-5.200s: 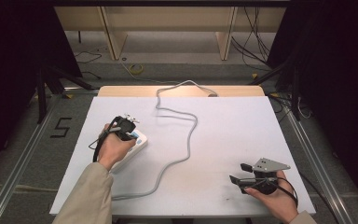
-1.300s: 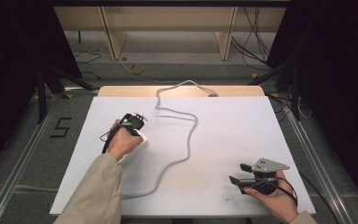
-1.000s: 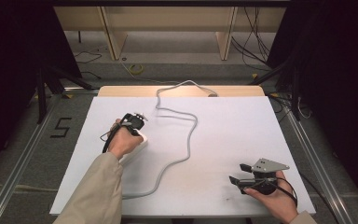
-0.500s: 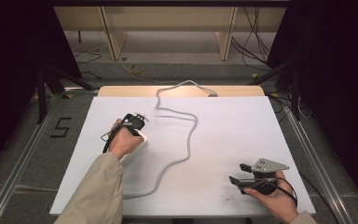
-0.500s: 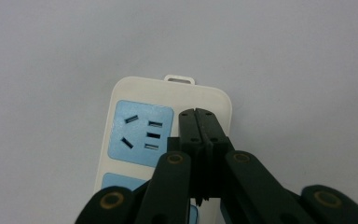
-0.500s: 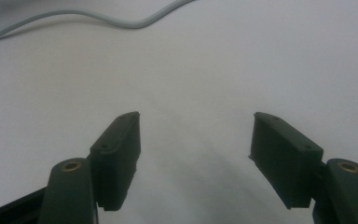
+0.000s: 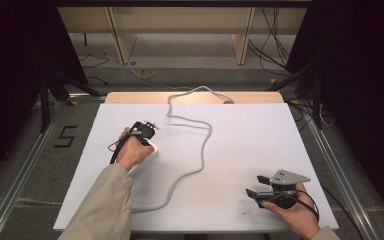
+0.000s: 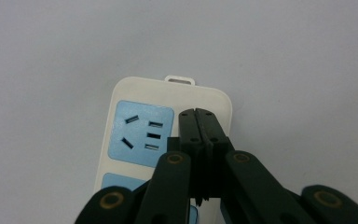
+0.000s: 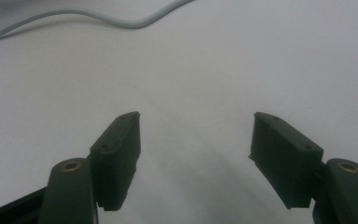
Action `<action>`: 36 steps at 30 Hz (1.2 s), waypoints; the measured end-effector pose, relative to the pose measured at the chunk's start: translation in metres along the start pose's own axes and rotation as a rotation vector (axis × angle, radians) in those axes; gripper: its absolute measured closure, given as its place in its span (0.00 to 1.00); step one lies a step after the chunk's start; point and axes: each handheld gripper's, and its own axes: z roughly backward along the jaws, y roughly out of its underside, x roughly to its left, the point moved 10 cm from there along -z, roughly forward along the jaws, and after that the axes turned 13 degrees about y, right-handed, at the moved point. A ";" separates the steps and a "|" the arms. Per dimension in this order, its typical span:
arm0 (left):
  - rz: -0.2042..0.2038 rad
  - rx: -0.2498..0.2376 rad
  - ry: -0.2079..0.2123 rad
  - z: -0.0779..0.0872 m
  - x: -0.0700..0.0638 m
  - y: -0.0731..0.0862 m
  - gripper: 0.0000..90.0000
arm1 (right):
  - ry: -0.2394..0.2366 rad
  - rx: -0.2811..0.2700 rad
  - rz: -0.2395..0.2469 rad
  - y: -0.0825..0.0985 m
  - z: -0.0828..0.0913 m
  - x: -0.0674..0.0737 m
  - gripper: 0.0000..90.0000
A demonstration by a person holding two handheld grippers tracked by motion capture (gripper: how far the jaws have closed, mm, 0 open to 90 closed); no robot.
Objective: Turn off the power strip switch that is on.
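Nothing moved: power strip [image 8: 168,140], cable [image 7: 200,150] on white table [image 7: 260,145].

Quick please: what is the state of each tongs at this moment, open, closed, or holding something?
Left tongs: closed, nothing between the jaws, tips over the white power strip.
Right tongs: open, holding nothing, above the white table.

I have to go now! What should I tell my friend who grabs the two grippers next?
Left gripper: jaws shut together, tips over the white power strip beside its blue socket panel, clamping nothing visible.
Right gripper: jaws wide open, holding nothing, low over the bare white table near its right front corner.
Grey cord: snakes from the table's far edge to the near side, loose.
Done: nothing plugged in, sockets bare.
Left: probably press or shift the strip; the right gripper is free to help.
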 end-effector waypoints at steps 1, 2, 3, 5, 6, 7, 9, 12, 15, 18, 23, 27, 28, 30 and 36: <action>-0.001 0.000 -0.001 0.000 0.000 0.000 1.00 | 0.000 -0.001 -0.001 0.000 0.000 0.000 0.38; -0.001 0.001 -0.002 0.000 0.000 0.000 1.00 | 0.000 -0.001 -0.001 0.000 0.000 0.000 0.38; -0.001 0.001 0.000 0.000 0.000 0.000 1.00 | 0.000 -0.001 -0.001 0.000 0.000 0.000 0.38; -0.002 0.002 0.001 0.000 0.000 0.000 1.00 | 0.000 0.000 0.000 0.000 0.000 0.000 0.38; -0.002 0.002 0.002 0.000 0.000 0.000 1.00 | 0.000 -0.001 -0.001 0.000 0.000 0.000 0.38; -0.002 0.002 0.001 0.000 0.000 0.000 1.00 | 0.000 -0.001 -0.001 0.000 0.000 0.000 0.38; -0.006 0.005 -0.001 0.000 0.000 0.000 1.00 | 0.000 0.000 0.000 0.000 0.000 0.000 0.38; -0.006 0.002 -0.001 0.000 0.000 0.000 1.00 | 0.000 -0.001 -0.001 0.000 0.000 0.000 0.38; -0.008 0.006 0.000 0.000 0.000 0.000 1.00 | 0.000 -0.001 -0.001 0.000 0.000 0.000 0.38; -0.008 0.003 0.005 0.000 0.000 0.000 1.00 | 0.000 -0.003 -0.001 0.000 0.000 0.000 0.38; -0.013 0.002 0.005 0.000 0.000 0.000 1.00 | 0.001 -0.004 -0.002 -0.001 0.000 0.000 0.38; -0.015 -0.012 0.000 0.004 0.000 -0.002 1.00 | 0.002 -0.011 -0.004 -0.002 0.001 -0.001 0.38; -0.019 -0.002 -0.001 0.004 0.001 -0.001 1.00 | 0.001 -0.014 -0.004 -0.002 0.001 -0.001 0.38; -0.020 -0.003 -0.005 0.004 0.001 -0.001 1.00 | 0.000 -0.018 -0.002 -0.003 0.002 0.000 0.38; -0.030 -0.010 -0.008 0.006 0.003 -0.001 1.00 | -0.003 -0.034 0.007 -0.006 0.004 0.001 0.38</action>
